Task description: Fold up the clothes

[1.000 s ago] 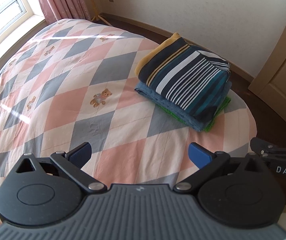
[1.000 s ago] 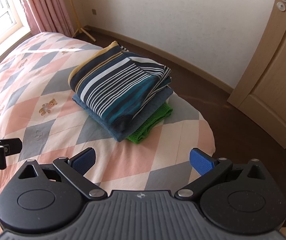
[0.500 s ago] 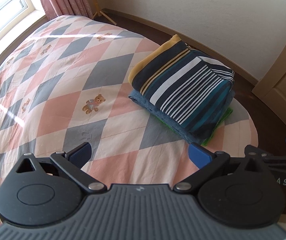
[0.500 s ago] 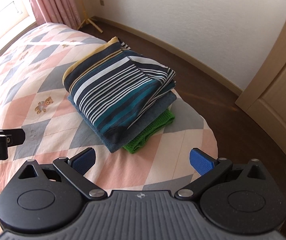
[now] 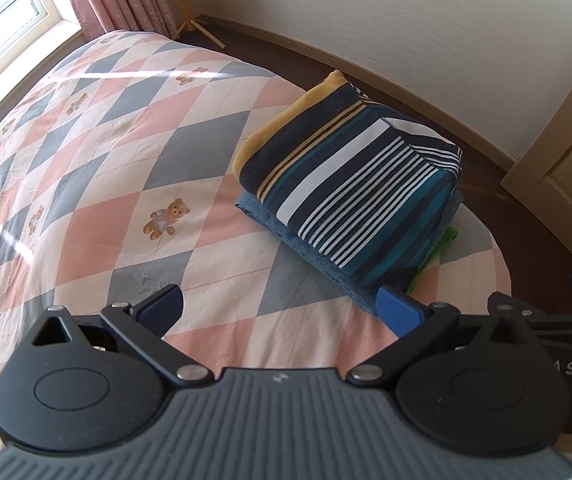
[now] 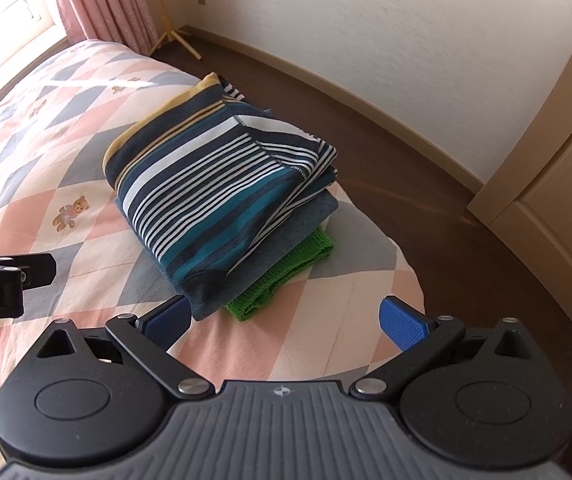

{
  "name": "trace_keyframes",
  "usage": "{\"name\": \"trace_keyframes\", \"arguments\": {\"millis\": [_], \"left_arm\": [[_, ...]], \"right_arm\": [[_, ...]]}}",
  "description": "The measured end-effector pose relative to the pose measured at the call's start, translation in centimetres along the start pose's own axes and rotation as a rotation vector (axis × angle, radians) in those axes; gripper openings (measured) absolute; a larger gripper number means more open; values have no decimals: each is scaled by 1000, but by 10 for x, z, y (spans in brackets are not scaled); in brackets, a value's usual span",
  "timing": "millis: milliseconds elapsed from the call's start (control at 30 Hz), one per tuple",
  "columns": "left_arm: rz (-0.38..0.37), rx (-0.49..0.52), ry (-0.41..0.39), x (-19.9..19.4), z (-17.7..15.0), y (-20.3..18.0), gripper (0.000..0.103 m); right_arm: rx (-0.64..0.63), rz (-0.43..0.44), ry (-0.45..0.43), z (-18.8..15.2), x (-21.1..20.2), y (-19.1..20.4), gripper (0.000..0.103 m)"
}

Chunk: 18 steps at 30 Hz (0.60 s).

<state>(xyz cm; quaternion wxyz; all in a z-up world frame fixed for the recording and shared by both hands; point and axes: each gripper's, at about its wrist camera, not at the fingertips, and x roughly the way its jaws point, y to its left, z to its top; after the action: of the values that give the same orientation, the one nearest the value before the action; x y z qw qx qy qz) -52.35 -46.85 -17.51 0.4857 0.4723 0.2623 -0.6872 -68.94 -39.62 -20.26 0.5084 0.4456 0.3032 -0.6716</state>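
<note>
Folded clothes stack (image 6: 222, 200) on quilted bed (image 5: 106, 160)

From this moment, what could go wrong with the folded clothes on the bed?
1. The pile sits near the bed corner; a push from the open right gripper might slide it toward the floor.
2. The striped garment lies skewed over the blue one and the green one, so lifting only the top may drag the layers apart.
3. The left gripper, also open, is close to the blue garment's edge and may snag it.
</note>
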Motion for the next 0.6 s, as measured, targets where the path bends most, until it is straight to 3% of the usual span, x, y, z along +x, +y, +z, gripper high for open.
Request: {"name": "trace_keyframes", "arguments": {"millis": [600], "left_arm": [[-39, -6, 11, 6, 5, 3, 102]], "right_arm": [[-7, -15, 2, 5, 3, 5, 103]]}}
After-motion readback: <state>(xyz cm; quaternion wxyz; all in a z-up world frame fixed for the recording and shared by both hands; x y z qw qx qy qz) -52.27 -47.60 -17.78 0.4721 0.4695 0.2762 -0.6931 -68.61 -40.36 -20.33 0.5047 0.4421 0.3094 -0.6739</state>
